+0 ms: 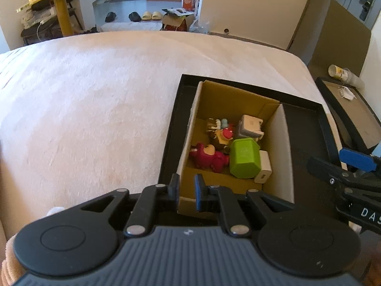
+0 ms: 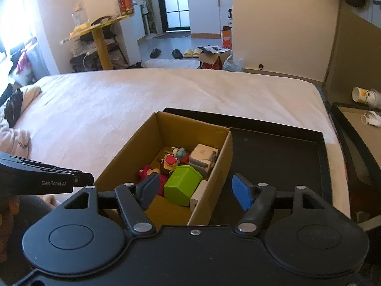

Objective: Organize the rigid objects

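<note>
A brown cardboard box [image 1: 238, 100] [image 2: 133, 152] stands in a black tray [image 1: 304, 124] [image 2: 281, 147] on the bed. Inside lie a green box [image 1: 244, 158] [image 2: 182, 184], a pink toy [image 1: 208, 158] [image 2: 145, 170], small figurines [image 1: 220, 131] [image 2: 170, 158], a grey-white block [image 1: 250, 125] [image 2: 202, 155] and a white charger [image 1: 263, 170] [image 2: 198, 195]. My left gripper [image 1: 187, 190] is nearly shut and empty, at the box's near left corner. My right gripper [image 2: 196, 190] is open and empty, its fingers either side of the box's right wall.
The pale bedcover [image 1: 95, 107] [image 2: 119, 100] spreads to the left and beyond the tray. A side table with a paper cup [image 1: 338, 71] [image 2: 363, 94] stands right of the bed. Clothes [image 2: 14, 124] lie at the bed's left edge.
</note>
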A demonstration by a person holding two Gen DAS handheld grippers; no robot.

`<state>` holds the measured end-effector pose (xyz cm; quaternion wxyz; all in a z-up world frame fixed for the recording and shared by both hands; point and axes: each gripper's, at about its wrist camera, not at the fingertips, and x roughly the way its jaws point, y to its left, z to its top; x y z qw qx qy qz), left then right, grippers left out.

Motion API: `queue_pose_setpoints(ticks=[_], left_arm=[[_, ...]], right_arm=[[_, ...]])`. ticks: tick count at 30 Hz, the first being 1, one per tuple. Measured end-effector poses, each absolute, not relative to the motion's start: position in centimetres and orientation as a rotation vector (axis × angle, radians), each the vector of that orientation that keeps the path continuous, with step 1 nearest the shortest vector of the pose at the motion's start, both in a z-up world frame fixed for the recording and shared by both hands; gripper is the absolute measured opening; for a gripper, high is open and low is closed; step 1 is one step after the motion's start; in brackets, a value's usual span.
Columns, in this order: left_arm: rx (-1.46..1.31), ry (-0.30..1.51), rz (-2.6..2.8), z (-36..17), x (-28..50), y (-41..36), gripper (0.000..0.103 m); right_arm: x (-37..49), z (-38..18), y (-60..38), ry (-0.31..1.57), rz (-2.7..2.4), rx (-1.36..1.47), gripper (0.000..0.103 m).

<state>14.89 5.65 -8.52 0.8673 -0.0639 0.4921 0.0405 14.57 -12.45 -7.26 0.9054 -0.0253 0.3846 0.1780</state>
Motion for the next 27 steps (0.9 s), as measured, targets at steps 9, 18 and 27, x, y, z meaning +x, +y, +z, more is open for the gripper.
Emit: queue_pose_setpoints(ticks=[9, 18, 27], left_arm=[[-0.093, 0.998, 0.099, -5.6, 13.5, 4.4, 0.049], [-0.075, 0.940, 0.079, -3.1, 11.1, 3.0, 0.080], [-0.083, 0.881, 0.061, 0.0, 8.8, 2.0, 0.095]], right_arm=[[12.6, -6.2, -15.0, 0.770, 0.308, 0.017, 0.085], [10.4, -4.7, -16.9, 0.746, 0.286, 0.104, 0.103], [8.4, -3.1, -18.2, 0.745, 0.245, 0.157, 0.103]])
